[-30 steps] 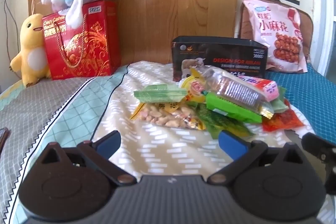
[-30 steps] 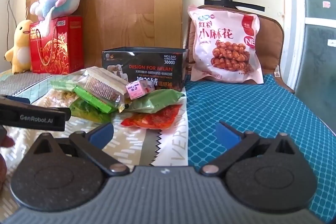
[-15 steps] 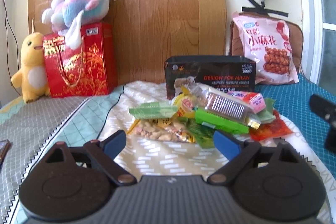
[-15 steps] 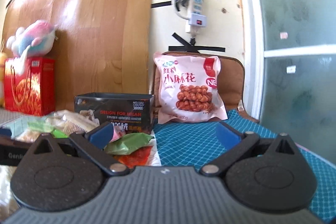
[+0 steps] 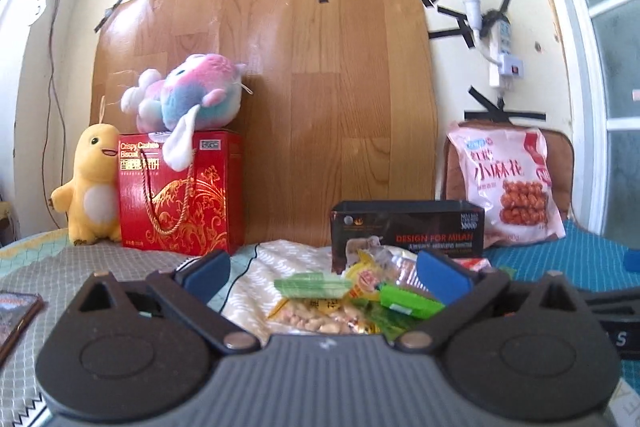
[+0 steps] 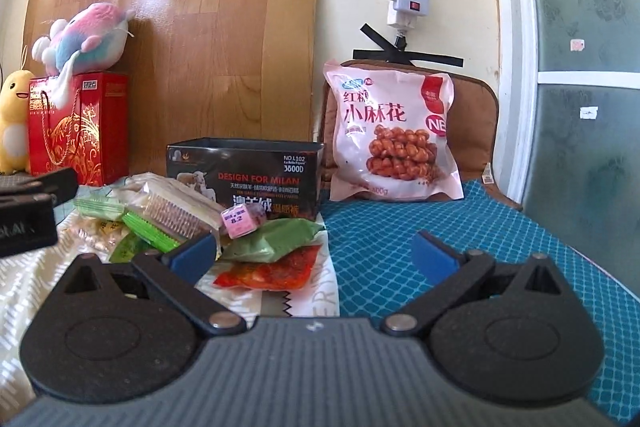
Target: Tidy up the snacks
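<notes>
A pile of small snack packets lies on the patterned cloth: a peanut packet [image 5: 316,315], a flat green packet [image 5: 310,285], a clear biscuit pack [image 6: 176,207], a green bag [image 6: 272,243] and a red packet [image 6: 276,271]. Behind the pile stands an open black box [image 6: 248,167]. A big pink snack bag [image 6: 394,139] leans on a brown cushion. My left gripper [image 5: 324,277] hovers in front of the pile, its jaws opening with nothing between them. My right gripper [image 6: 314,255] is open and holds nothing, right of the pile over the blue mat's edge.
A red gift box [image 5: 180,191] stands at the back left with a pastel plush [image 5: 188,97] on top and a yellow plush [image 5: 90,191] beside it. A wooden board [image 5: 320,107] leans on the wall. The blue mat [image 6: 440,211] spreads right. A dark flat object [image 5: 16,311] lies far left.
The left view has tipped up and drawn back, so the pile sits lower and smaller and more wall shows. The right view swung up, then partly back down. No snack moved.
</notes>
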